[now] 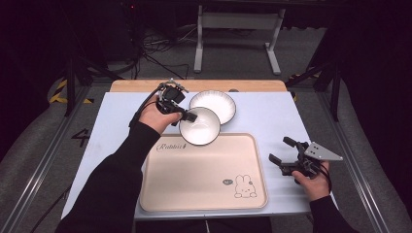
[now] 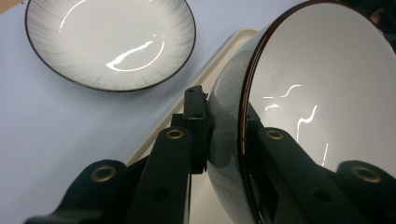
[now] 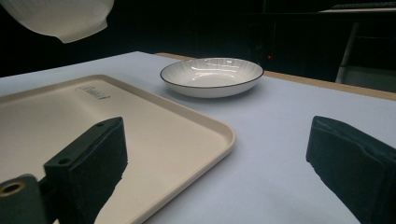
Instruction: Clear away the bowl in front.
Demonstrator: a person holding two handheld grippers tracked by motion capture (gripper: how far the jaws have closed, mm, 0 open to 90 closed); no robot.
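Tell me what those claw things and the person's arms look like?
Each gripper is black, with two chunky jaws and small brass-coloured screw rings. The left gripper has a black cable trailing back from it. The right gripper carries a grey three-cornered plate on top. The person wears long black sleeves down to the wrists.

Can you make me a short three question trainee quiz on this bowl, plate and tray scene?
1. True or false: the left tongs clamp the bowl by its rim.
2. Where does the plate sit? A on the tray, B on the blue table cover, C in the bowl.
3. Fill in: the right tongs are ____ and hold nothing.

Key: 1 true, one jaw inside and one outside the wall. 2 B, beyond the tray. 3 open.
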